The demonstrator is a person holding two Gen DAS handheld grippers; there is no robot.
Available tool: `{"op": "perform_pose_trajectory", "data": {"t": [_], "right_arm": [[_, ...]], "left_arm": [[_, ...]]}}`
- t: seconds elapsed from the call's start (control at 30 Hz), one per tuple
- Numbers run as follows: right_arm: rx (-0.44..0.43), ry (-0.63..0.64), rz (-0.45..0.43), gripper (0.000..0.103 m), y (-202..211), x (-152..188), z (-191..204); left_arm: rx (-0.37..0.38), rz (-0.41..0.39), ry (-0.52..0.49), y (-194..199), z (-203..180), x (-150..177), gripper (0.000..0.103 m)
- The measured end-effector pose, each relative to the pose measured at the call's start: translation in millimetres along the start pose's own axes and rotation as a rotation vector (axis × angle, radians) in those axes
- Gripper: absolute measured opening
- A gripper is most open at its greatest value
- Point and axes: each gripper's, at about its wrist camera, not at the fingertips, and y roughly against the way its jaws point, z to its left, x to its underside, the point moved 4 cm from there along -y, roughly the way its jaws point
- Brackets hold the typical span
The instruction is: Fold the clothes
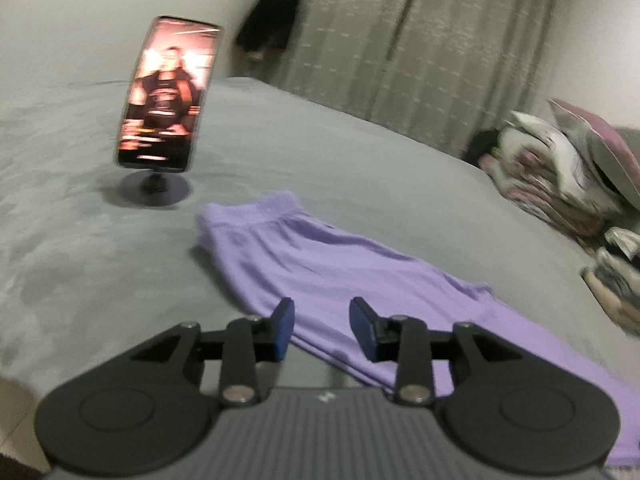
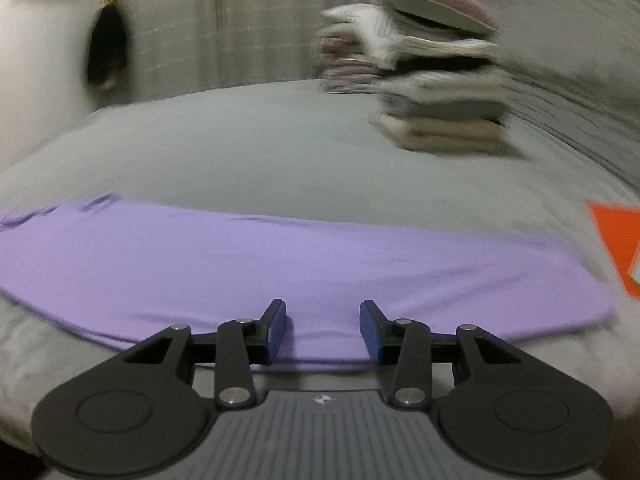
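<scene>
Two units are in use: the left hand-held gripper (image 1: 322, 328) and the right hand-held gripper (image 2: 323, 330), each with its jaws spread apart and nothing pinched between the blue pads. Both sit over the near long edge of the purple trousers (image 1: 320, 264), which lie flat along the grey bed (image 1: 360, 152), legs doubled one upon the other and waistband toward the phone on its stand (image 1: 168, 96). This flat lay suggests one fold is complete; the spread jaws are probably positioned for a fresh grasp. A stack of folded clothes (image 2: 436, 92) stands well apart at the far side, likely the destination. An orange item (image 2: 618, 248) lies beside the trouser end.
</scene>
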Motion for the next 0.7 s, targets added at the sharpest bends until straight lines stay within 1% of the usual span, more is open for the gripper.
{"op": "perform_pose_trajectory", "data": {"t": [0.13,0.23,0.3,0.47,0.53,0.63,0.7], "right_arm": [[0.087,-0.082,-0.018,0.041,13,2,-46],[0.156,-0.142,-0.024,0.041,20,3,-77],[0.195,-0.203,-0.023,0.042,24,4,-98],[0.274,-0.403,-0.018,0.042,32,4,-150],[0.286,-0.448,-0.013,0.042,32,4,-160],[0.292,-0.486,-0.009,0.043,32,4,-167],[0.299,-0.472,-0.004,0.047,30,3,-167]], "left_arm": [[0.033,0.01,-0.058,1,-14,5,0.035],[0.05,0.021,-0.07,0,-18,7,0.039],[0.057,0.026,-0.073,0,-20,8,0.04],[0.076,0.035,-0.059,2,-21,8,0.043],[0.094,0.046,-0.048,1,-22,6,0.044],[0.119,0.058,-0.054,3,-28,5,0.05],[0.136,0.051,-0.083,7,-35,5,0.06]]}}
